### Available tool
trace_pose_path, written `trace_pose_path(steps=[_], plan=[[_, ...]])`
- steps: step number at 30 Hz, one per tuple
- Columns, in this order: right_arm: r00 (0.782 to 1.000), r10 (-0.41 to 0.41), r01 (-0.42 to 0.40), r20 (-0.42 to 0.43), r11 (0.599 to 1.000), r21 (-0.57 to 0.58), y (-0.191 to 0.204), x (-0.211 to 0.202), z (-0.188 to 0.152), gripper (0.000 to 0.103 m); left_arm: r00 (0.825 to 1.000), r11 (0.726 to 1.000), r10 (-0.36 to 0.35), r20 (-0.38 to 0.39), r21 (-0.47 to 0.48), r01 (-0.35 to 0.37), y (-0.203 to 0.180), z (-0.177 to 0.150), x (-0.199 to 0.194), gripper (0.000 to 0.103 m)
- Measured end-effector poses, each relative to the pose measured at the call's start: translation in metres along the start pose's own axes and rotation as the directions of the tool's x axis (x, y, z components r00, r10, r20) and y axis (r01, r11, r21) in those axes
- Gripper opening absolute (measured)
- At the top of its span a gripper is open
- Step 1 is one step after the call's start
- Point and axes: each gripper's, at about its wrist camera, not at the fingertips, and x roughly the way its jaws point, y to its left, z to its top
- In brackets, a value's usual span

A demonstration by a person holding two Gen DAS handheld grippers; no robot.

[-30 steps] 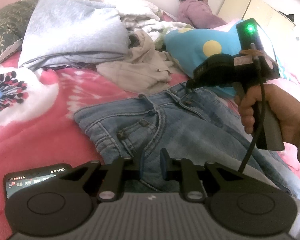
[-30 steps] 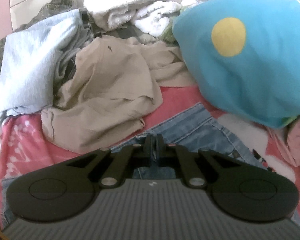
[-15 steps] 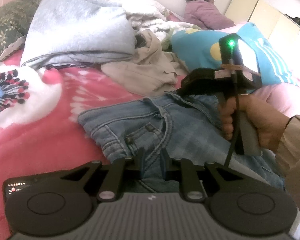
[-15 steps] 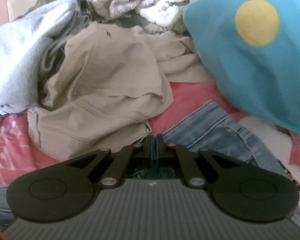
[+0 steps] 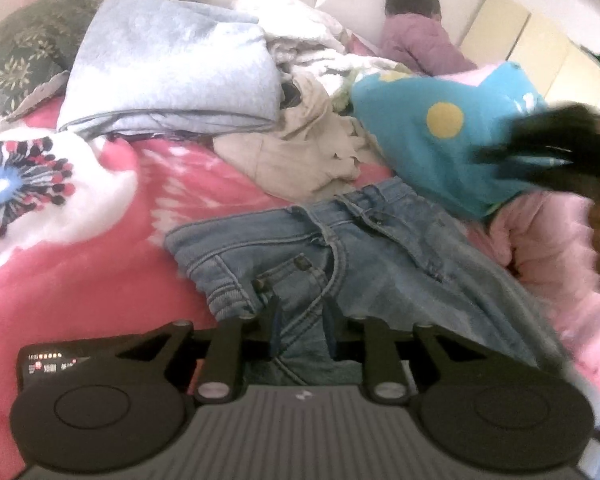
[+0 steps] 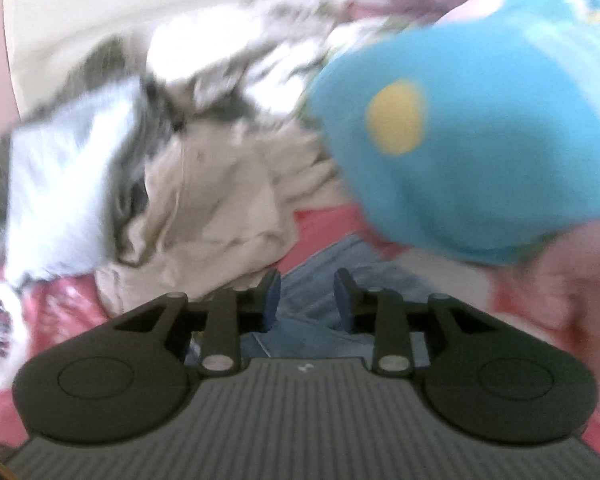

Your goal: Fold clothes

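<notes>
The jeans (image 5: pixel 340 248) are lying waistband-up across the pink bedspread (image 5: pixel 100 280), folded lengthwise so the legs are running toward the camera; the left gripper (image 5: pixel 300 320) is hovering low over the denim near the pocket, its jaws standing partly apart with fabric showing between them, though I cannot tell whether they are pinching it; the right gripper (image 6: pixel 307 300) is sitting above the same jeans (image 6: pixel 320 280) with its jaws open and gripping nothing, probably so it can take a new hold for the next fold; just beyond, a beige garment (image 5: pixel 300 152) is lying crumpled, a blue cushion (image 5: pixel 440 140) is crowding the waistband, and a folded grey blanket (image 5: pixel 168 68) is resting farther back.
</notes>
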Motion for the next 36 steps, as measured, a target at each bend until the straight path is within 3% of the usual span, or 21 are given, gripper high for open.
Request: trace_pose_path(steps=[5, 10, 15, 18, 21, 26, 30, 31, 33, 34, 36], plan=[[0.994, -0.057, 0.046, 0.095, 0.993, 0.108, -0.036, -0.139, -0.017, 0.041, 0.997, 0.998, -0.062, 0.034, -0.016, 0.063, -0.002, 0.001, -0.016, 0.029], [0.980, -0.133, 0.118, 0.149, 0.988, 0.104, -0.038, -0.271, -0.086, 0.045, 0.987, 0.984, -0.162, 0.012, 0.072, 0.161, -0.017, -0.010, -0.030, 0.030], [0.973, -0.195, 0.191, 0.126, 0.981, 0.038, -0.004, -0.335, -0.180, 0.046, 0.946, 0.914, -0.304, -0.114, 0.245, 0.323, -0.040, -0.041, -0.050, 0.033], [0.974, -0.206, 0.211, 0.099, 0.976, -0.046, 0.027, -0.330, -0.237, 0.046, 0.940, 0.882, -0.317, -0.124, 0.325, 0.340, -0.047, -0.062, -0.062, 0.033], [0.981, -0.185, 0.192, 0.066, 0.971, -0.139, 0.056, -0.303, -0.271, 0.043, 0.946, 0.873, -0.308, -0.102, 0.366, 0.323, -0.044, -0.070, -0.063, 0.033], [0.979, -0.204, 0.196, 0.010, 0.925, -0.324, 0.088, -0.236, -0.291, 0.041, 0.956, 0.892, -0.285, -0.072, 0.347, 0.291, -0.038, -0.062, -0.058, 0.032], [0.973, -0.215, 0.175, -0.078, 0.920, -0.351, 0.080, -0.197, -0.293, 0.039, 0.959, 0.885, -0.276, -0.059, 0.374, 0.277, -0.043, -0.059, -0.055, 0.032], [0.971, -0.224, 0.181, -0.084, 0.917, -0.355, 0.077, -0.191, -0.296, 0.034, 0.960, 0.882, -0.272, -0.060, 0.384, 0.274, -0.045, -0.060, -0.054, 0.032], [0.969, -0.232, 0.194, -0.085, 0.927, -0.320, 0.071, -0.186, -0.295, 0.007, 0.959, 0.877, -0.279, -0.056, 0.391, 0.278, -0.046, -0.060, -0.054, 0.032], [0.965, -0.250, 0.218, -0.080, 0.933, -0.287, 0.068, -0.186, -0.292, 0.000, 0.958, 0.874, -0.283, -0.050, 0.397, 0.280, -0.045, -0.060, -0.055, 0.032], [0.968, -0.244, 0.227, -0.050, 0.948, -0.225, 0.063, -0.197, -0.286, 0.000, 0.958, 0.874, -0.285, -0.042, 0.400, 0.277, -0.044, -0.060, -0.056, 0.032]])
